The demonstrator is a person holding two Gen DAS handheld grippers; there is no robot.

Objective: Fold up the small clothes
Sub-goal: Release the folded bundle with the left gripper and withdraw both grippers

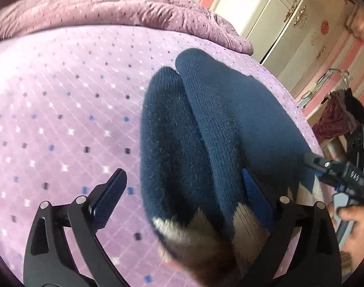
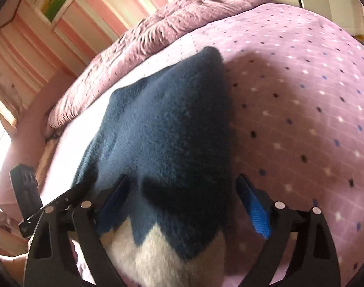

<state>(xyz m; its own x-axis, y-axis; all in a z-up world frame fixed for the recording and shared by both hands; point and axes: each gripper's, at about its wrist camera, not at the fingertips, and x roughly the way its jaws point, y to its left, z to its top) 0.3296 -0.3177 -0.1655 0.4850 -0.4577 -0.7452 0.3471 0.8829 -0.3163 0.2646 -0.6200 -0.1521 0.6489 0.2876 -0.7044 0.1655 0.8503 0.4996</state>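
Observation:
A small dark-blue knit garment (image 1: 229, 124) with a cream zigzag band lies on the purple bed cover (image 1: 62, 95). It shows two long blue lobes side by side. My left gripper (image 1: 184, 191) is open, its jaws wide apart over the near end of the garment; the left finger is on the bare cover, the right finger against the knit. In the right wrist view the same garment (image 2: 167, 129) fills the middle. My right gripper (image 2: 182, 191) is open, its jaws either side of the garment's near part. The right gripper also shows in the left wrist view (image 1: 344, 177).
A bunched purple quilt (image 1: 124, 7) lies along the far side of the bed. A cream wardrobe (image 1: 299, 24) stands beyond the bed's right edge, with a rack of dark clothes (image 1: 335, 114). Pink striped walls (image 2: 38, 43) surround the bed.

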